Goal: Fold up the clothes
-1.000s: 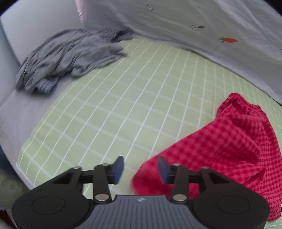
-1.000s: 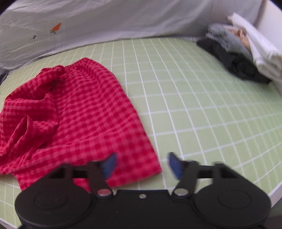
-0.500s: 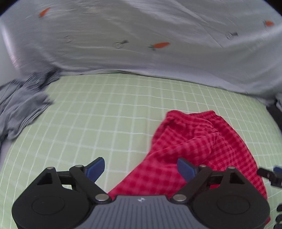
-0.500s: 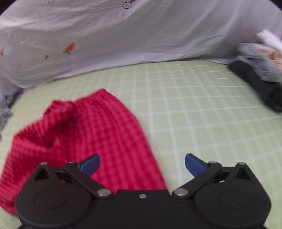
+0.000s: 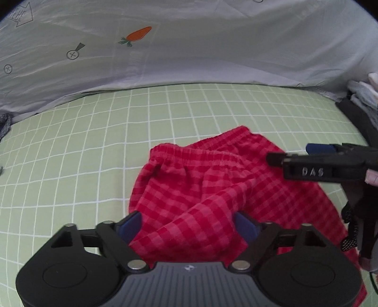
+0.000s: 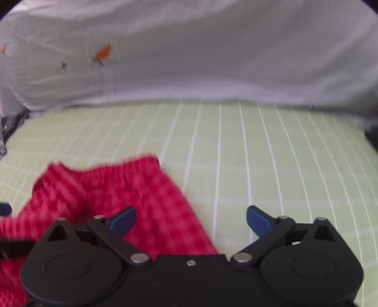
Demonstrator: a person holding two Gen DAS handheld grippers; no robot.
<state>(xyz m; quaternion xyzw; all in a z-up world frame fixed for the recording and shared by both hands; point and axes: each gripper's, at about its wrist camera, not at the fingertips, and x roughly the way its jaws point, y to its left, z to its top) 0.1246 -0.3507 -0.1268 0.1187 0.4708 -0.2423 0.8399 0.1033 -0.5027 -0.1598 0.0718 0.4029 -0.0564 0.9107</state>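
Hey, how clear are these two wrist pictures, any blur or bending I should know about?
Left wrist view: mostly sharp, the red checked shorts show crisp squares, though fisheye bends the green grid sheet lines. Right wrist view: motion-blurred, the shorts' checks smear and the carrot print on the grey cloth is fuzzy. Lighting is soft and even in both, no glare.

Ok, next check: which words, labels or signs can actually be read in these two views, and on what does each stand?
"DAS": raised letters on the black body of the right gripper, left wrist view.
Outlined arrow with letters on the pale printed sheet, top left corner: too small and warped to read.
Small logo mark on the left gripper body: no readable text.
Right wrist view: blurred, nothing readable.
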